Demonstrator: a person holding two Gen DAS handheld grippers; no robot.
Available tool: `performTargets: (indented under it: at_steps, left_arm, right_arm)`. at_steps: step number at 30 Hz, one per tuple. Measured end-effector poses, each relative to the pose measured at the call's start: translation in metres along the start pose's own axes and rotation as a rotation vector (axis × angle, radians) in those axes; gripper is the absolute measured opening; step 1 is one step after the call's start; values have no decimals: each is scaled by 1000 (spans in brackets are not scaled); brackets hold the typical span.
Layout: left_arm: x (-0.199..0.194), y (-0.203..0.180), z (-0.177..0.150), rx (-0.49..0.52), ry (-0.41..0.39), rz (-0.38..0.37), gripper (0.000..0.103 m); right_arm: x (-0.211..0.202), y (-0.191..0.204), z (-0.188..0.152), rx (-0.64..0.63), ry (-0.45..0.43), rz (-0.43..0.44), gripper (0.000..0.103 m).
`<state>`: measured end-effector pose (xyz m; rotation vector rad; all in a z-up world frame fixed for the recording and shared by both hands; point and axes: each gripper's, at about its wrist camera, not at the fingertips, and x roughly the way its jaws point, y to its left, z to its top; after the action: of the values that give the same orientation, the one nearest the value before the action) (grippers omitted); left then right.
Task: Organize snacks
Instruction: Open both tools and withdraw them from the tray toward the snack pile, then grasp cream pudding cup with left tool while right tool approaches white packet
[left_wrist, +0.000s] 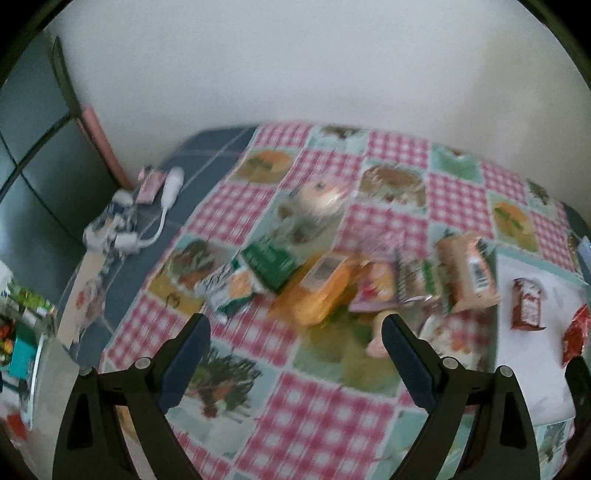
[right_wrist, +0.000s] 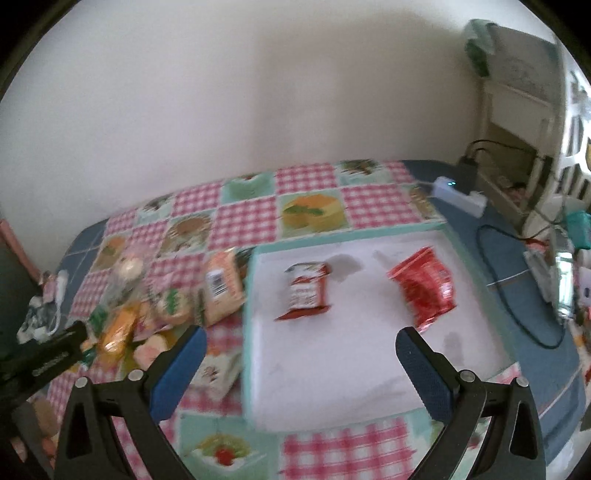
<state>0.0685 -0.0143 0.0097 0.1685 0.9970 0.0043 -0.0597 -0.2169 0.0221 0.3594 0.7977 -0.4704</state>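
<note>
Two snack packets lie on the white tray (right_wrist: 258, 332) ahead of the right gripper (right_wrist: 299, 339): one brown packet (right_wrist: 304, 291) and one red bag (right_wrist: 424, 288). Ahead of the left gripper (left_wrist: 295, 328) sits one blurred pile of snacks (left_wrist: 332, 284), too smeared to count, with one orange packet (left_wrist: 467, 277) at its edge.

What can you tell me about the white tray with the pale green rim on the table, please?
The white tray with the pale green rim is a shallow, roughly rectangular tray that looks like plastic. It lies flat on the checked tablecloth, to the right of the heap of snacks. Two packets lie on its white floor, apart from each other: a small dark red one and a brighter red, crinkled one. Faint grey marks show on the floor. Neither gripper touches it.
</note>
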Motion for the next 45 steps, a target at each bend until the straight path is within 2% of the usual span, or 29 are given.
performTargets:
  at_steps: [3, 13, 20, 27, 34, 38, 41, 45]
  left_arm:
    - [14, 14, 0, -25, 50, 5, 94]
    - [38, 53, -1, -115, 129, -15, 94]
    - [63, 55, -3, -108, 210, -28, 94]
    - [86, 55, -8, -116, 288, -38, 94]
    - [93, 60, -2, -169, 302, -74, 94]
    - [92, 56, 3, -193, 310, -163, 94]
    - [86, 40, 8, -179, 304, -240, 94]
    - [85, 13, 12, -154, 327, -324, 94]
  right_arm:
    - [8, 21, -7, -43, 34, 21, 103]
    - [39, 67, -24, -120, 152, 39, 103]
    - [66, 81, -36, -135, 245, 48, 103]
    - [80, 84, -39, -149, 272, 71, 103]
    - [84, 69, -26, -80, 250, 92, 103]
    - [83, 69, -17, -74, 229, 114, 101]
    - [81, 70, -12, -67, 220, 129, 94]
    - [83, 67, -7, -59, 208, 120, 90]
